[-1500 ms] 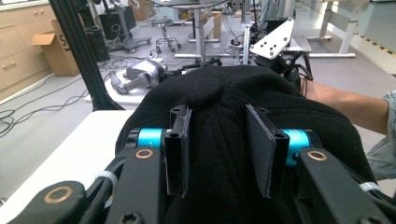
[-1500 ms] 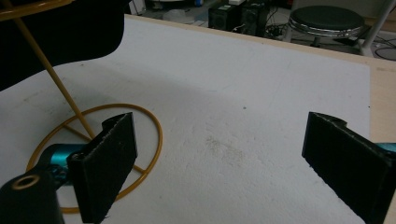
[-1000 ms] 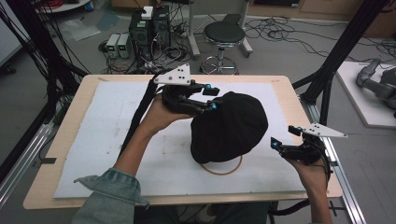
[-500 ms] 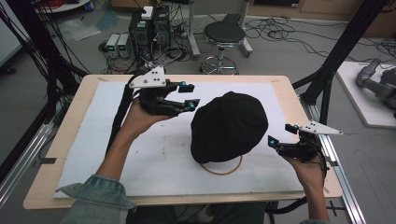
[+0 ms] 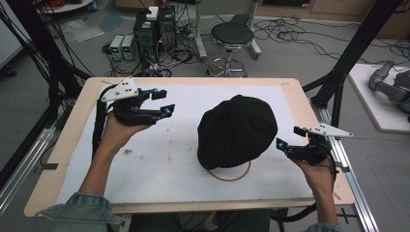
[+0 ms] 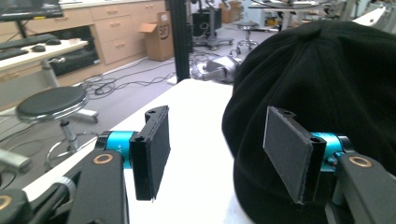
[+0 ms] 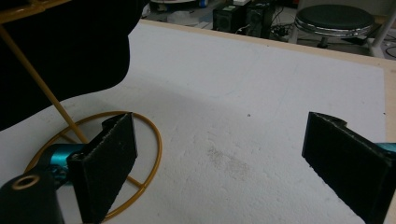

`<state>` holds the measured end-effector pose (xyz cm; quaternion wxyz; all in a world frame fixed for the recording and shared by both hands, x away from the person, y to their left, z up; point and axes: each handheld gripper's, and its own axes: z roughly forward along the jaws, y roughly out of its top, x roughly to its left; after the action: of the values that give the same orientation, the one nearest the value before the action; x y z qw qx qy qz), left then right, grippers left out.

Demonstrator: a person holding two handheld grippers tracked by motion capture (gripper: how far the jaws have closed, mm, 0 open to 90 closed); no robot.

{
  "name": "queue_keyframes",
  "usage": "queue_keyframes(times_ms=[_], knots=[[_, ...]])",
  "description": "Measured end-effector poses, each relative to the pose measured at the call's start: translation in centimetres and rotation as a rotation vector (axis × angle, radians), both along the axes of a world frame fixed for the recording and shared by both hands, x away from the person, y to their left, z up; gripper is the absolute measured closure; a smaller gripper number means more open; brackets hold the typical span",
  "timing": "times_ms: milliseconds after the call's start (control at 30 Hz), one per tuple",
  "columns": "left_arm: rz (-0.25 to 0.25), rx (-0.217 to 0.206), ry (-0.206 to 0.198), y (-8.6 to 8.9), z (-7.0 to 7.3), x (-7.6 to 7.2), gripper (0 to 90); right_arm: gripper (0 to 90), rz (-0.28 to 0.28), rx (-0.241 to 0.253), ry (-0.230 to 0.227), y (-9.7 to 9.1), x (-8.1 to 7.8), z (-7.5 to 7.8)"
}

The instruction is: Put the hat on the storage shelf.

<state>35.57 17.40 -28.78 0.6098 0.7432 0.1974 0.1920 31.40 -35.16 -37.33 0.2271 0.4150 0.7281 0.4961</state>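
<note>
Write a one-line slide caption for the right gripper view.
Open right gripper hovering over the white table cover, beside the yellow wire stand that holds a black hat.

White-topped table (image 5: 145,159), yellow stand (image 5: 231,175)

black fabric cap (image 5: 237,130) on thin yellow wire stand with ring base (image 5: 231,173), mid-table | left gripper (image 5: 162,102) left of cap, apart | right gripper (image 5: 288,137) right of cap, near | round black stool (image 5: 232,35) behind cap, beyond table

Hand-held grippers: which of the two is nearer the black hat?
The right hand-held gripper, just off the edge of the black hat. The left hand-held gripper sits farther off across bare white board.
</note>
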Motion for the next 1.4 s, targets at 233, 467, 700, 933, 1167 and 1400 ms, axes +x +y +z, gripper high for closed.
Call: queue_keyframes(times_ms=[233,467,700,933,1167,1400], knots=[[0.098,0.003,0.019,3.1,-1.8,-1.1,30.3,9.9,0.016,0.005,0.011,0.6,0.8,-0.3],[0.185,0.006,0.026,5.5,-3.4,-2.5,25.1,9.9,0.019,-0.010,0.013,1.1,1.3,-0.3],[0.277,0.008,0.039,8.5,-5.1,-3.9,23.0,9.9,0.014,-0.009,0.021,1.2,1.5,-0.4],[0.345,0.019,0.050,10.7,-6.7,-4.8,22.0,9.9,0.011,-0.018,0.030,1.3,1.7,-0.7],[0.401,0.039,0.063,12.4,-8.3,-5.2,21.7,9.9,0.007,-0.022,0.030,1.3,2.0,-0.8],[0.420,0.057,0.086,13.1,-9.3,-5.2,21.6,9.9,0.003,-0.024,0.039,1.4,2.1,-0.9]])
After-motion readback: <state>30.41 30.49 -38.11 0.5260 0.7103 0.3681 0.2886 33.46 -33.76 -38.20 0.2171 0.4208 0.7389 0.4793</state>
